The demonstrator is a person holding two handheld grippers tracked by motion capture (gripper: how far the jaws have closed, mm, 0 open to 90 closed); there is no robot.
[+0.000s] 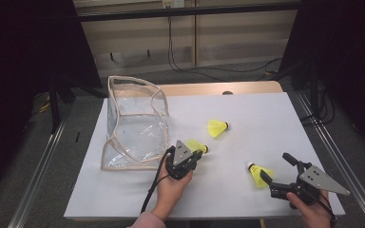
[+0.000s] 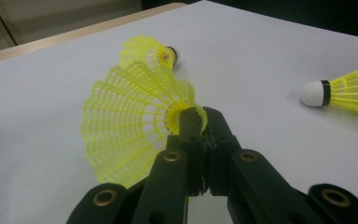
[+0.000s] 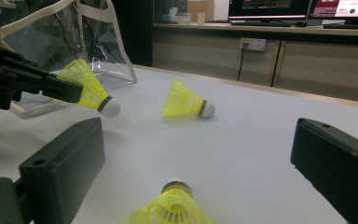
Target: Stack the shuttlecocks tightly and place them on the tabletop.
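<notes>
Three yellow shuttlecocks were out on the table (image 1: 266, 114). Left gripper (image 1: 196, 154) clenched one shuttlecock (image 2: 135, 126) by its skirt rim, bag (image 1: 135, 123) at its 10 o'clock, likely its destination. Right gripper (image 1: 275, 171) was released, jaws straddling another shuttlecock (image 3: 172, 210), ready to pinch.

The clear bag (image 1: 135, 124) is the one tall obstacle, standing open-topped on the desk (image 1: 266, 114) at its left. Right of the bag lie three low shuttlecocks: one (image 1: 217, 128) near it, one (image 1: 197, 146) held just beside it, one (image 1: 259, 174) well apart. Bare desk stretches between and beyond them.
</notes>
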